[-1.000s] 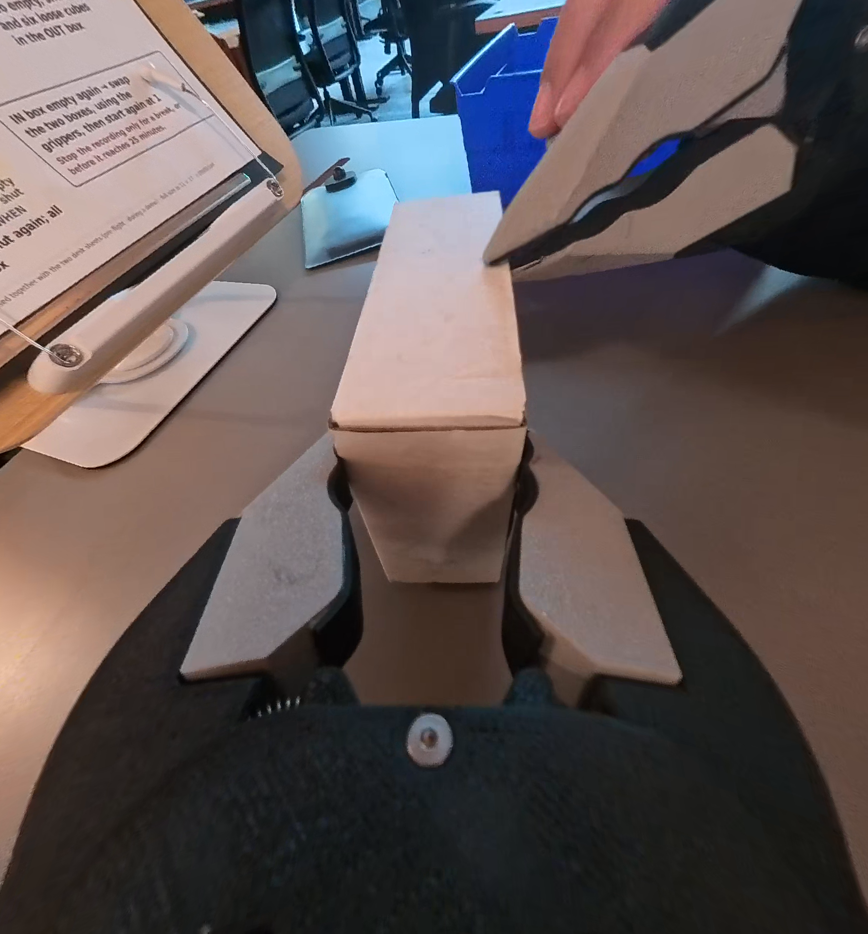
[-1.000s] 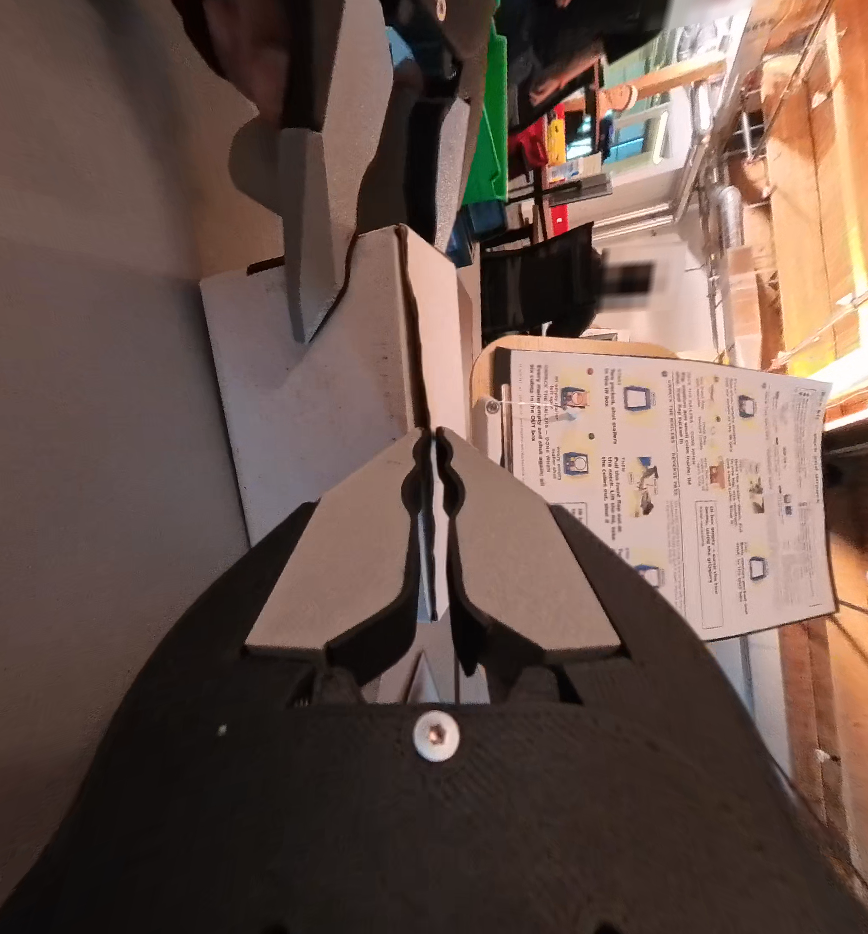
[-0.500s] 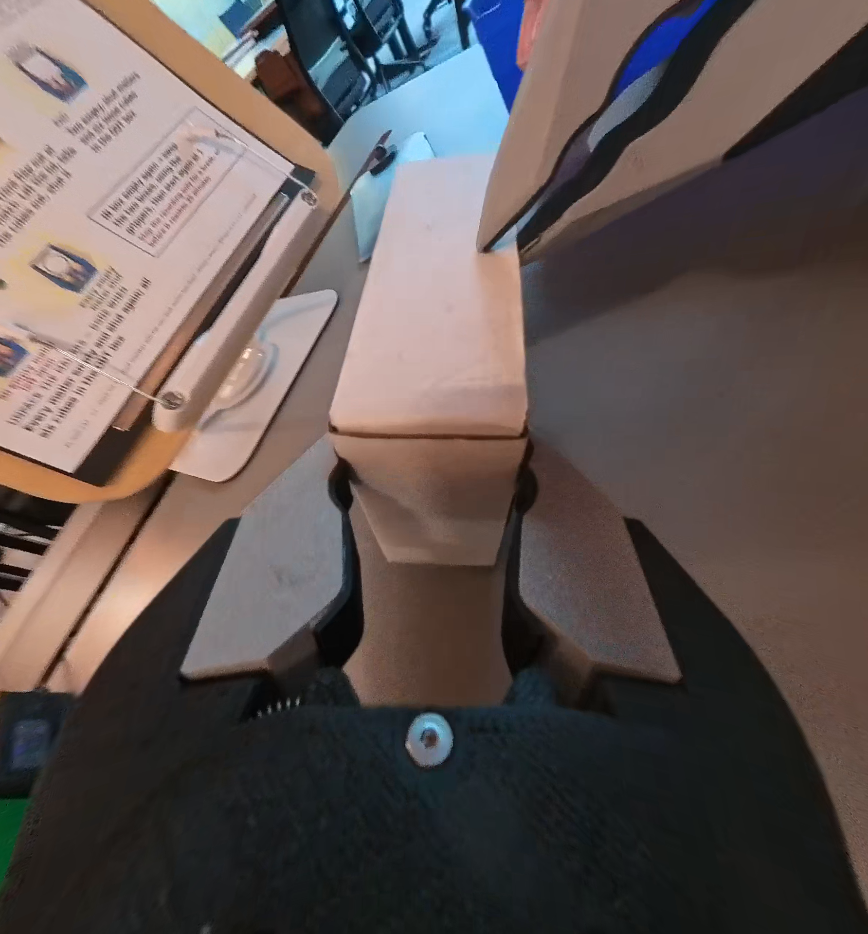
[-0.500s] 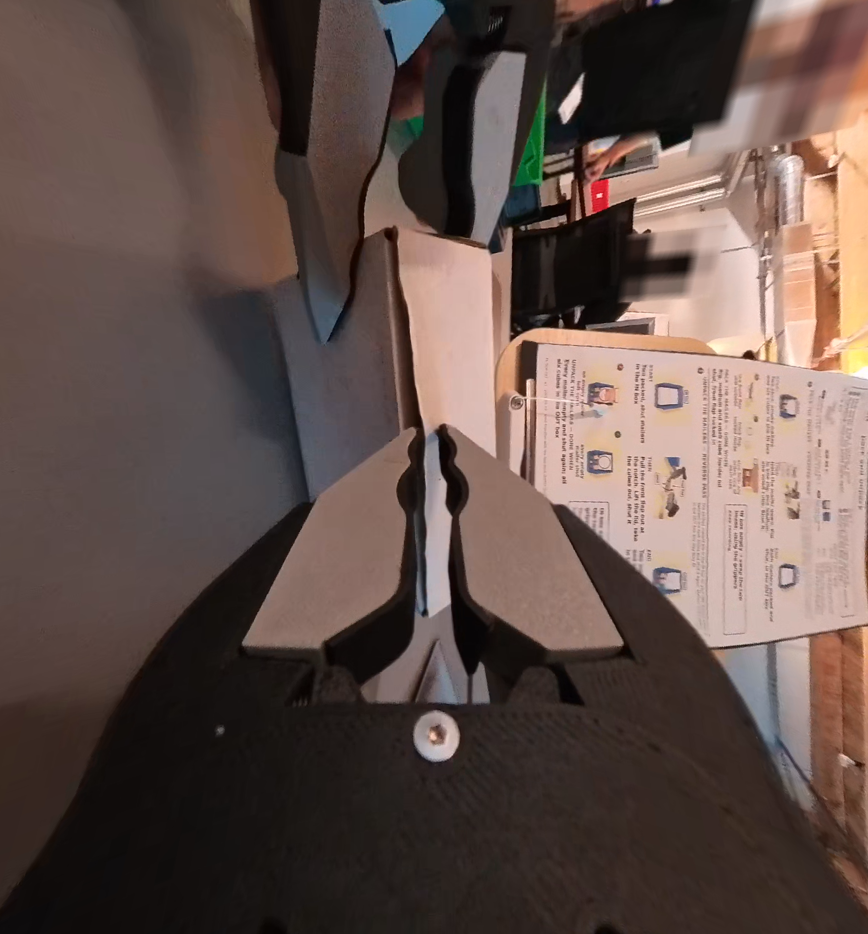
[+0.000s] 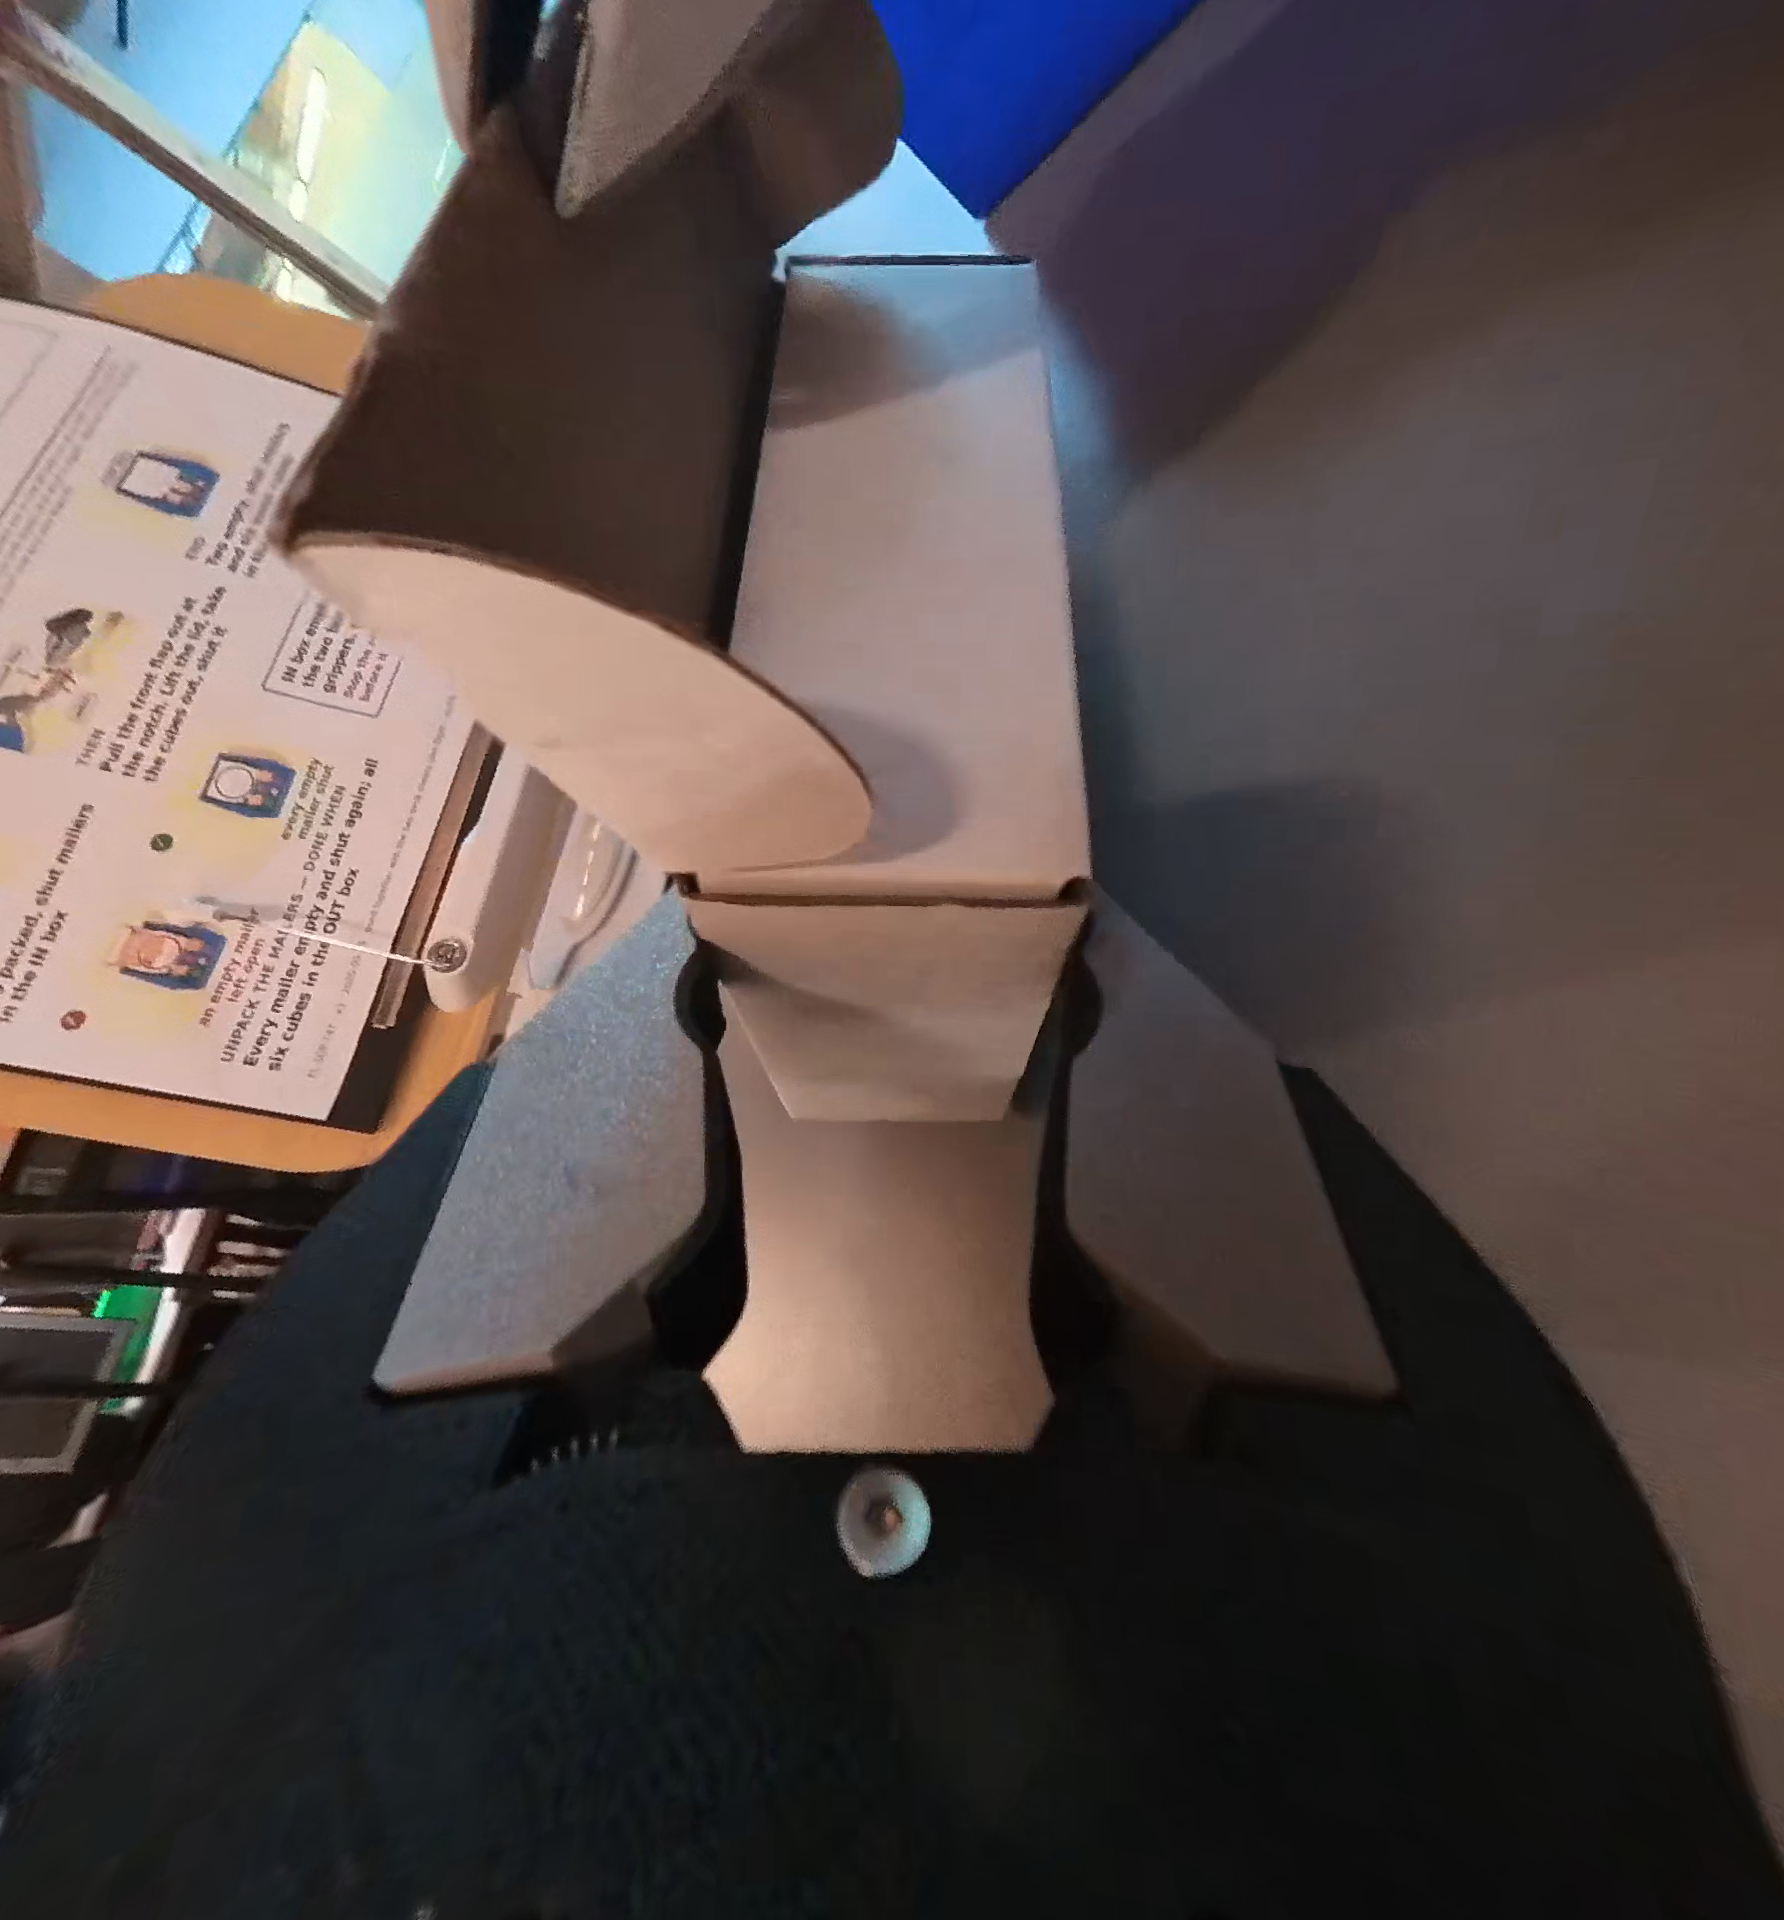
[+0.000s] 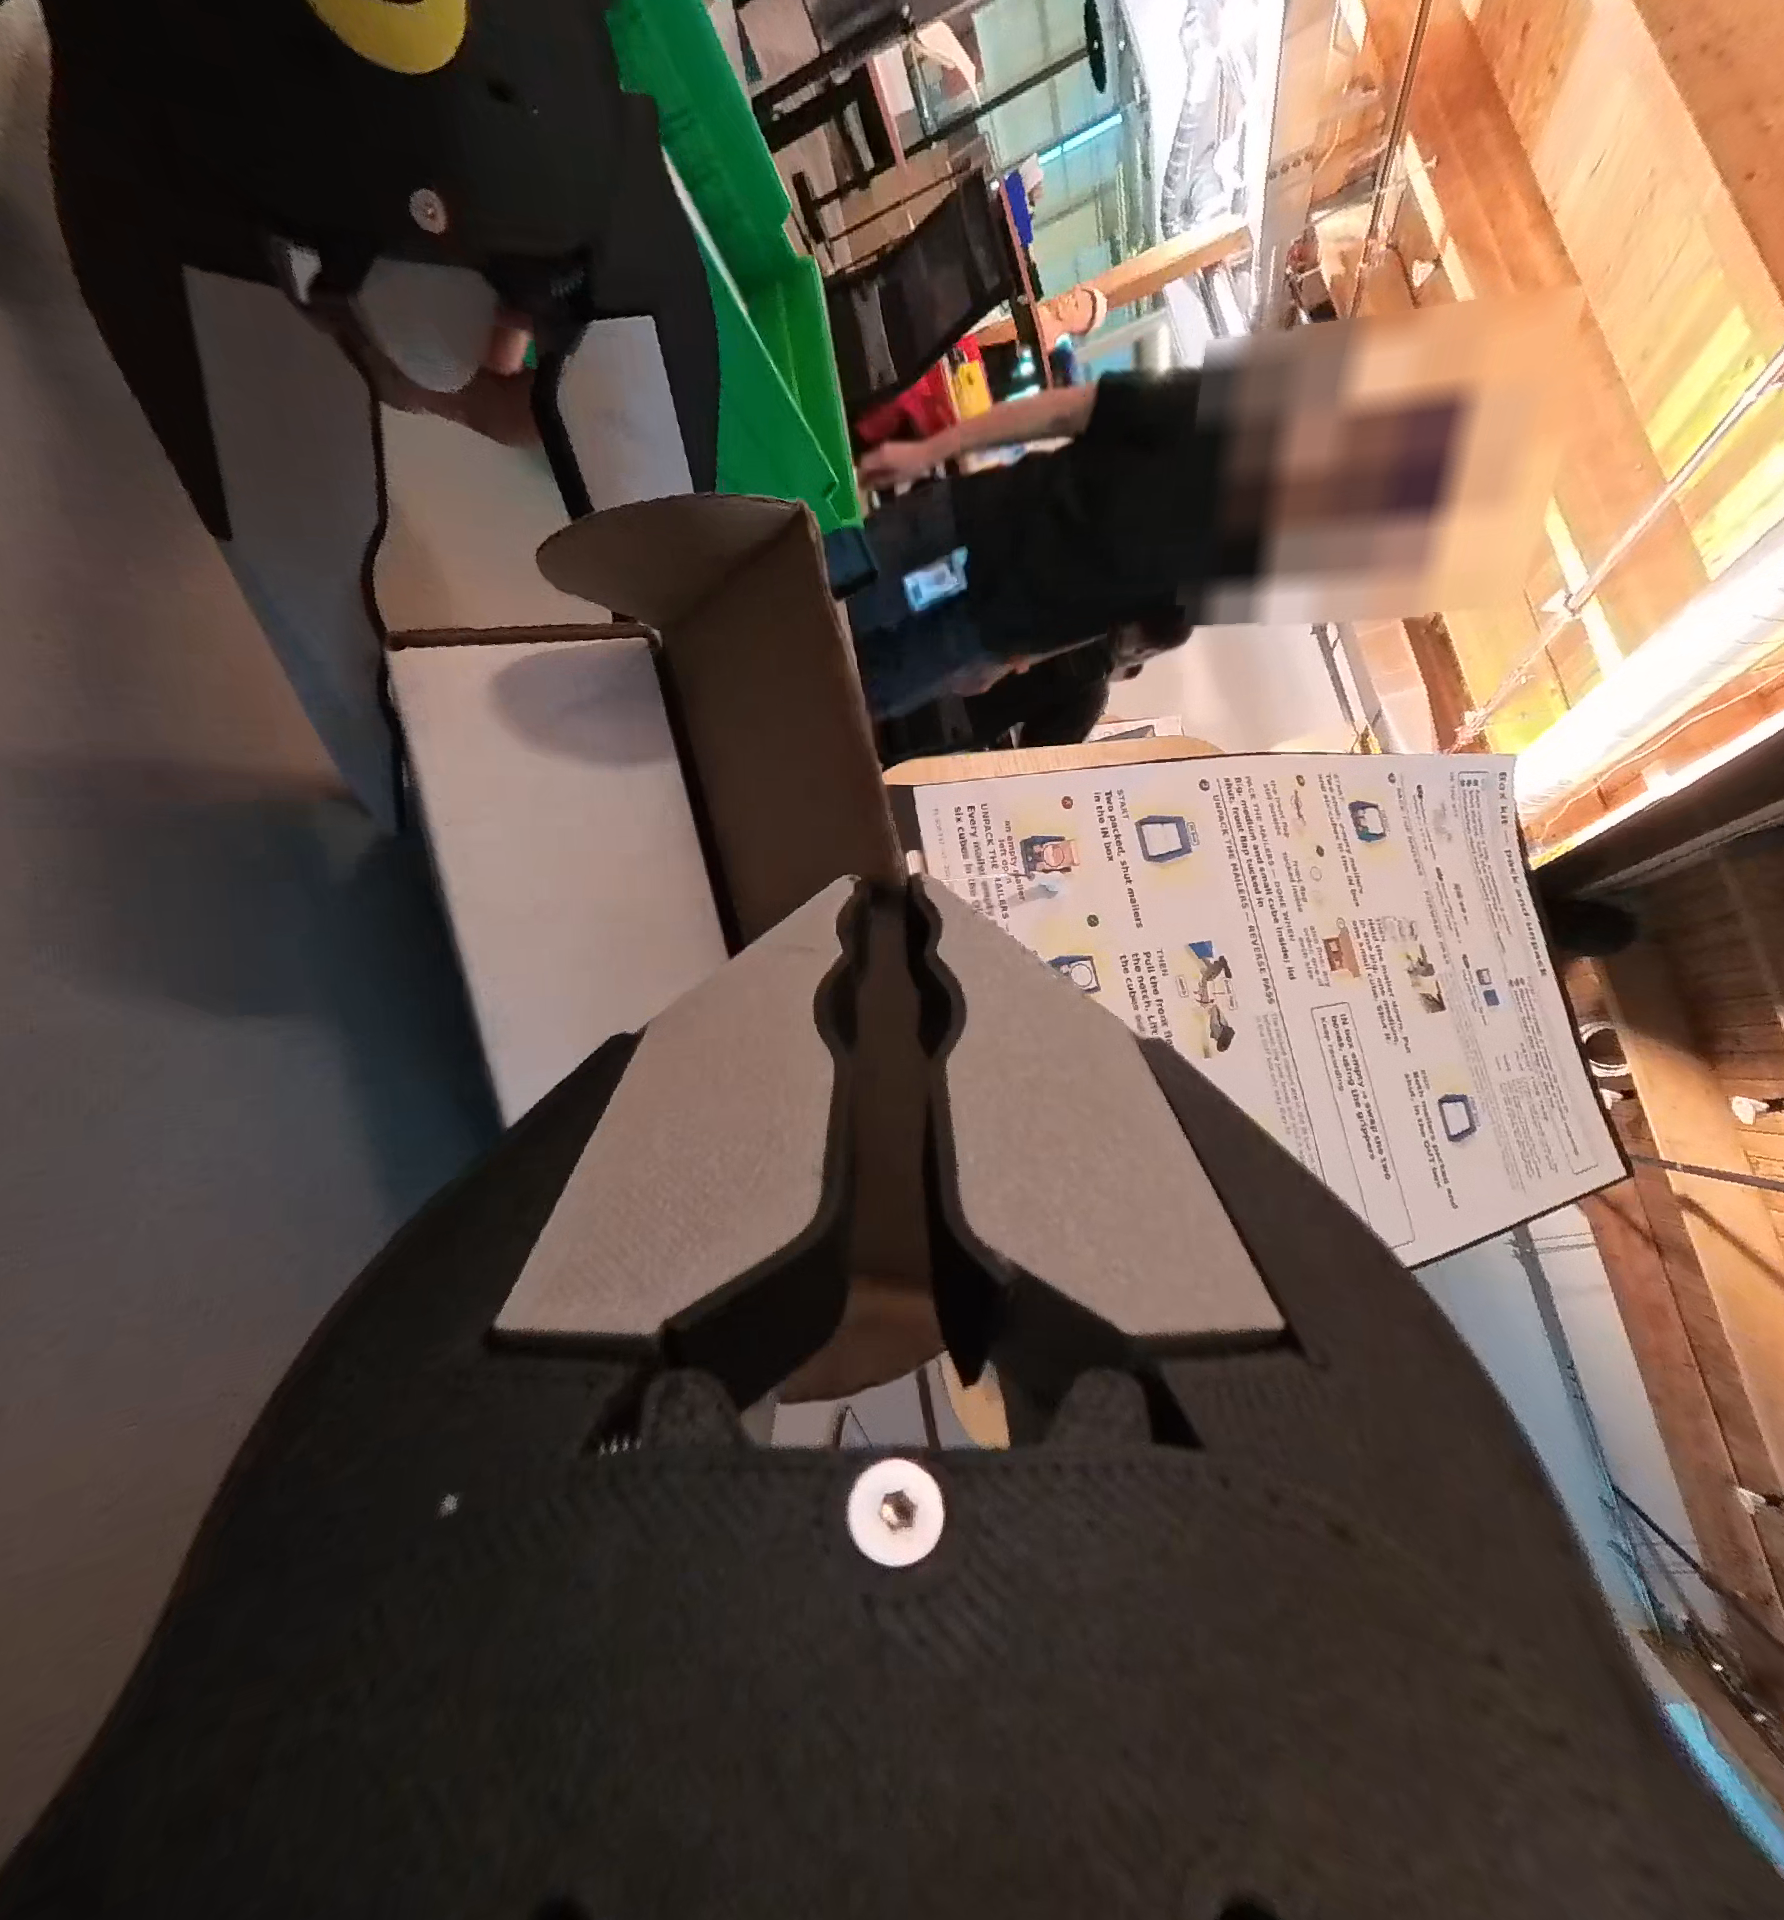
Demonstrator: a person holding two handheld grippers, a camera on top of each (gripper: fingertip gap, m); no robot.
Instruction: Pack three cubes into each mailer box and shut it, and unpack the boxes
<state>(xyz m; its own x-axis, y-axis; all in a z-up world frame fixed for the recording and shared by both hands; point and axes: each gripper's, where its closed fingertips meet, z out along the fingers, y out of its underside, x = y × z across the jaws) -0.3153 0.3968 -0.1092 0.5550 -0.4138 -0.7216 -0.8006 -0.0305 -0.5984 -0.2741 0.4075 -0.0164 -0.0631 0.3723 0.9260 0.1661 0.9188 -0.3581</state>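
A white mailer box lies on the grey table. My left gripper is shut on its near end, one finger on each side. The box's front flap is pulled out and stands up, brown inside, curved at its tip. My right gripper is shut on that flap, and its fingers show at the top of the left wrist view. The right wrist view shows the box below the flap and my left gripper at its far end. No cubes show.
An instruction sheet on a wooden stand stands to the left of the box and also shows in the right wrist view. A blue bin sits behind the box. A green bin and a person are farther off. One gripper's finger ends stand about 10 cm off the other's.
My right gripper has pulled the flap out of the box and lifted it, so the brown inside now shows. My left gripper keeps its hold on the box end. Both views have tilted.
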